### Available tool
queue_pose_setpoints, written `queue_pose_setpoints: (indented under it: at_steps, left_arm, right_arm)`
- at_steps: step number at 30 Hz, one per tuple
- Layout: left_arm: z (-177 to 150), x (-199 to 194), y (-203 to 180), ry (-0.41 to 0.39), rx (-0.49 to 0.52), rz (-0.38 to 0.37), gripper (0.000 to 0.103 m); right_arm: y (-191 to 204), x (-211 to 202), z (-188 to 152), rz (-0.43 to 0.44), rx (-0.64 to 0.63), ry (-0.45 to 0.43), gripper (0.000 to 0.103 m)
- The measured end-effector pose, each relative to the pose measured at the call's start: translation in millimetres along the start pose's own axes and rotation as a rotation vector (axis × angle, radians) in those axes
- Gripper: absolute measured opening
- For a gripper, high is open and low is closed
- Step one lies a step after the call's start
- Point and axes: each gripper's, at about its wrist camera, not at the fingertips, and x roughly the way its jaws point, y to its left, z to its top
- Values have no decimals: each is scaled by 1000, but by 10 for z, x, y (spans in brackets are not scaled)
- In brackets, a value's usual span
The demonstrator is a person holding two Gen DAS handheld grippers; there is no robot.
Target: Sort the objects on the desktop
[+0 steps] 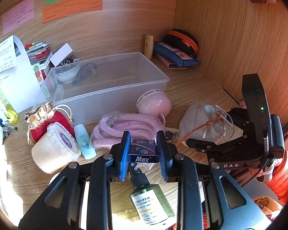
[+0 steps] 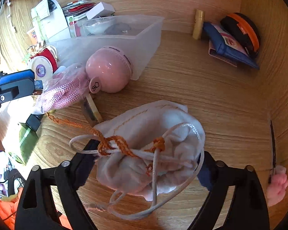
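My left gripper (image 1: 144, 150) is shut on a small dark blue "Max" box (image 1: 144, 153), held just above the desk with its blue pads pressing on both sides. A green pump bottle (image 1: 151, 205) lies under it. My right gripper (image 2: 146, 161) points down at a white drawstring pouch (image 2: 149, 134) with orange and white cords. Its black fingers (image 2: 88, 153) press against the pouch's left and right sides on the wooden desk. A translucent storage box (image 1: 124, 88) stands behind, holding a small bowl (image 1: 67, 73) at one end.
Before the box lie a pink round gadget (image 1: 155, 103), a bagged pink rope (image 1: 124, 124), a white jar (image 1: 53, 147), a red pouch (image 1: 48, 120) and a light blue tube (image 1: 85, 140). A yellow bottle (image 1: 148, 46), blue pouch (image 1: 174, 54) and black-orange case (image 1: 182, 39) fill the back corner.
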Motion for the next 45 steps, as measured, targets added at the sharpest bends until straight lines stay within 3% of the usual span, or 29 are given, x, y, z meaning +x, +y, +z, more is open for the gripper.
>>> queue_pose_setpoints:
  at_steps: [1, 3, 7, 19, 22, 25, 32, 39, 45]
  left_arm:
    - [13, -8, 12, -4, -2, 4, 27]
    - [44, -16, 46, -12, -5, 9, 27]
    - [104, -27, 122, -29, -20, 24, 27]
    - [207, -285, 511, -72, -58, 76, 27]
    - [122, -347, 597, -44, -68, 82, 27]
    - [-21, -334, 632, 24, -84, 38, 32]
    - [-409, -287, 284, 150, -36, -23, 37]
    - [-517, -150, -21, 190, -24, -67, 40]
    - [-597, 73, -172, 227, 13, -49, 43]
  right_arm:
    - [5, -18, 13, 5, -6, -3, 61]
    - [3, -54, 37, 0, -12, -17, 51]
    - [-4, -134, 112, -40, -16, -55, 42]
    - [51, -453, 464, -67, -58, -203, 41]
    - [87, -429, 481, -58, -61, -203, 42]
    - [108, -384, 451, -57, -60, -190, 42]
    - [123, -289, 367, -63, -69, -151, 42]
    - [172, -294, 304, -38, -84, -157, 42]
    - [158, -327, 268, -24, -74, -162, 42]
